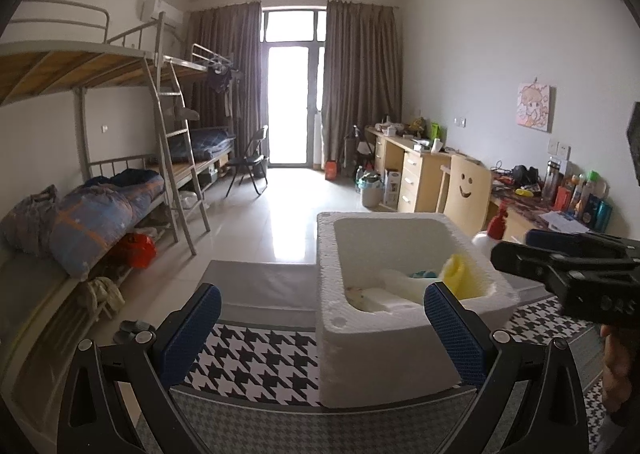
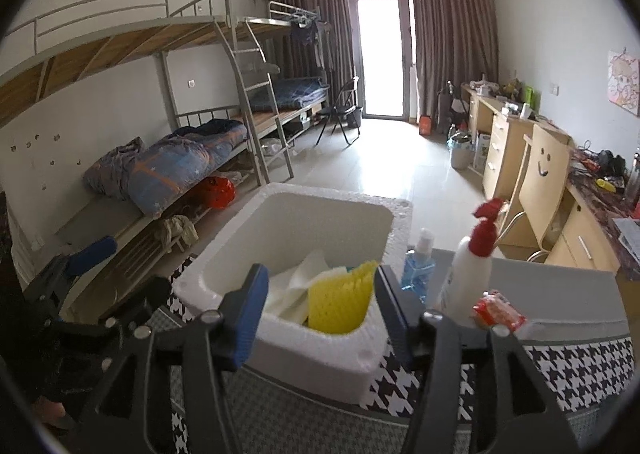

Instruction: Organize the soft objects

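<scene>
A white foam box [image 1: 384,338] [image 2: 280,226] stands on the houndstooth cloth [image 1: 260,358]. Inside it lie a yellow foam net sleeve [image 2: 340,304] [image 1: 460,274], white soft sheets [image 2: 296,286] [image 1: 400,290] and a bit of teal item [image 1: 424,275]. My left gripper [image 1: 320,318] is open and empty, at the box's near left corner. My right gripper [image 2: 318,308] is open and empty, just in front of the box's near rim, with the yellow sleeve seen between its fingers. The right gripper also shows at the right of the left wrist view [image 1: 568,270].
Right of the box stand a white spray bottle with a red trigger [image 2: 472,270] [image 1: 494,230], a blue bottle [image 2: 418,270] and a red packet [image 2: 498,310]. Bunk beds with bedding [image 1: 100,210] line the left wall. A desk and smiley chair [image 1: 466,194] are at the right.
</scene>
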A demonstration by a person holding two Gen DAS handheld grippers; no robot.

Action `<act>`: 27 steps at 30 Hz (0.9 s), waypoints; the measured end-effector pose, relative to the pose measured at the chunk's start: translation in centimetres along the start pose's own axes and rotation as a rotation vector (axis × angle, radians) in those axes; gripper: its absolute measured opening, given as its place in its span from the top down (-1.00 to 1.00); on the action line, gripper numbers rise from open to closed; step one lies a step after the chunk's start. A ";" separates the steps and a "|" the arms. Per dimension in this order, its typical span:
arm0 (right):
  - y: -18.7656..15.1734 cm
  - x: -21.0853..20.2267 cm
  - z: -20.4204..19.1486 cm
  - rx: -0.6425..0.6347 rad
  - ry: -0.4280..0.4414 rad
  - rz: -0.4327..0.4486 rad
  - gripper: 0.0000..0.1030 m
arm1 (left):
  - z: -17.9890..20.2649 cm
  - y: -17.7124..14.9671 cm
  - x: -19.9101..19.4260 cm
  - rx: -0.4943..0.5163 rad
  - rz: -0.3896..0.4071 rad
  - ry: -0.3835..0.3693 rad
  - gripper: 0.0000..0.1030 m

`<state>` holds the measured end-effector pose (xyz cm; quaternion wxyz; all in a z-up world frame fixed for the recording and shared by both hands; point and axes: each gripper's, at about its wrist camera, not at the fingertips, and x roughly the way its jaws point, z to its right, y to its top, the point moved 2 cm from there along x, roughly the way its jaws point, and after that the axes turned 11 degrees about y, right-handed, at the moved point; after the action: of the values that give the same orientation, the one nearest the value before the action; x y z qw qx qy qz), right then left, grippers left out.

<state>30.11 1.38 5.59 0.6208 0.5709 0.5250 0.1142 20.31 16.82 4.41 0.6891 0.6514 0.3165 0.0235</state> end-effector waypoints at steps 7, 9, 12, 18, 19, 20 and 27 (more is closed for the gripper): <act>-1.4 -4.2 -0.7 -0.002 -0.036 0.090 -0.86 | 0.4 -0.5 -3.3 0.009 0.044 -0.008 -0.98; -2.1 -5.4 -1.0 -0.001 -0.041 0.109 -0.87 | 0.4 -0.8 -4.1 0.003 0.054 -0.014 -0.98; -2.9 -6.8 -1.4 -0.006 -0.040 0.130 -0.87 | 0.4 -1.3 -5.7 -0.002 0.080 -0.016 -0.98; -4.9 -9.4 -2.4 -0.031 -0.054 0.190 -0.87 | 1.2 -2.4 -8.6 0.005 0.136 -0.020 -0.98; -5.1 -9.7 -2.7 -0.028 -0.049 0.200 -0.87 | 1.3 -2.7 -9.1 0.006 0.144 -0.015 -0.98; -5.4 -10.1 -2.5 -0.024 -0.045 0.209 -0.87 | 1.4 -3.0 -9.6 0.008 0.153 -0.004 -0.98; -7.6 -12.1 -2.8 -0.033 -0.045 0.254 -0.92 | 1.6 -4.9 -12.0 -0.003 0.192 -0.016 -0.98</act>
<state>19.32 -8.42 6.14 0.6223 0.6250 0.4322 0.1878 9.64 9.37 4.71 0.6873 0.6778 0.2471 0.0848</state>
